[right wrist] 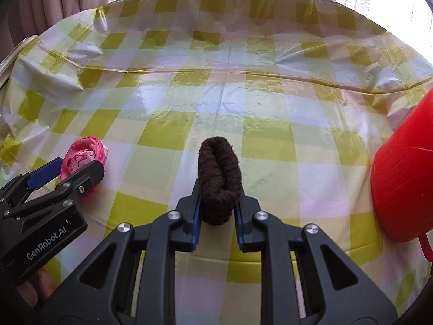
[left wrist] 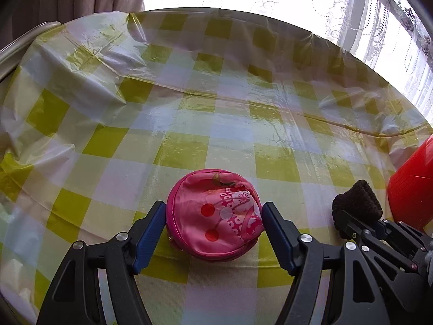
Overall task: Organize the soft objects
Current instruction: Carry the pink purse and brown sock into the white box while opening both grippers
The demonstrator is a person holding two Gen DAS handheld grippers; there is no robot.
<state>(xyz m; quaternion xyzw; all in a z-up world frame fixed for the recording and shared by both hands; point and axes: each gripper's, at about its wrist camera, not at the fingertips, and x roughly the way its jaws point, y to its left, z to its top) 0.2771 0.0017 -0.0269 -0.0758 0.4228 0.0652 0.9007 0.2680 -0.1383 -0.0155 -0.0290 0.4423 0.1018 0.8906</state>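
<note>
A round pink pouch (left wrist: pixel 216 214) with red dots lies on the checked tablecloth, between the fingers of my left gripper (left wrist: pixel 213 214). The jaws stand on either side of it, touching or nearly touching its sides; I cannot tell whether they press it. The pouch also shows in the right wrist view (right wrist: pixel 84 154), partly hidden by the left gripper (right wrist: pixel 67 170). My right gripper (right wrist: pixel 219 203) is shut on a dark brown rolled sock (right wrist: pixel 219 178), which sticks up and forward from the jaws. The sock and right gripper (left wrist: pixel 349 211) show at the right of the left wrist view.
A red plastic basket (right wrist: pixel 403 178) stands at the right edge of the table; it also shows in the left wrist view (left wrist: pixel 411 187). The table carries a wrinkled yellow-and-white checked plastic cloth (right wrist: pixel 216 94). Curtains and a bright window lie behind the table's far edge.
</note>
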